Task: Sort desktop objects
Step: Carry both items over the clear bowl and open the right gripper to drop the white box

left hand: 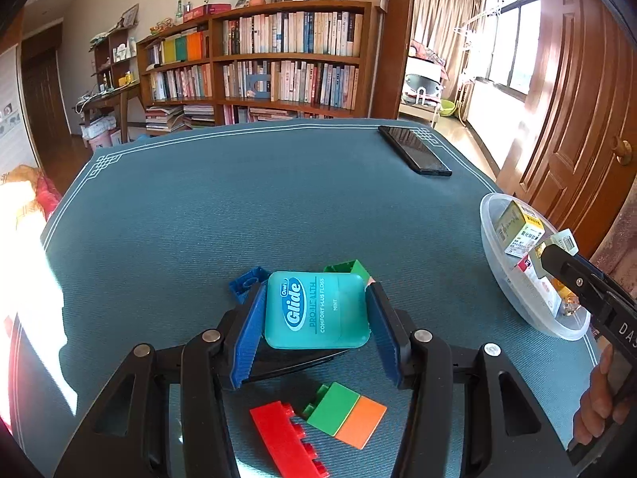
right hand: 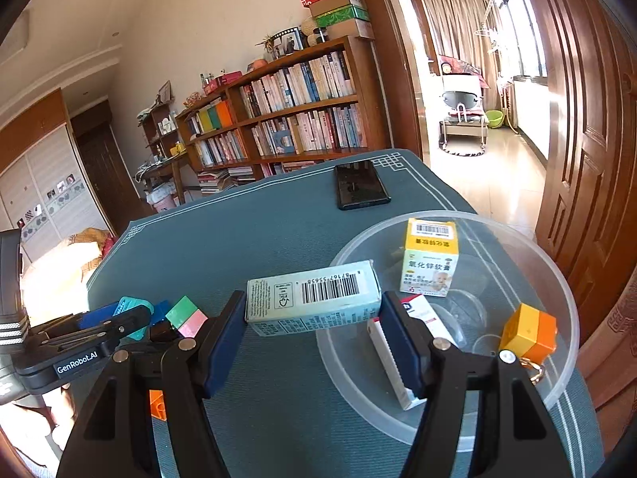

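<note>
Right hand-held gripper (right hand: pixel 312 332) grasps the pale box (right hand: pixel 312 302), long axis crosswise between the pads, at the near-left rim of the bowl (right hand: pixel 557 279); bowl lies ahead-right. Left hand-held gripper (left hand: pixel 316 318) clenched on the floss case (left hand: pixel 316 310), above the desk (left hand: pixel 239 207)

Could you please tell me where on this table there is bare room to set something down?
The widest bare patch is the mat between the phone and the floss case. It is crowded around the building blocks near the left tongs and inside the clear bowl.
</note>
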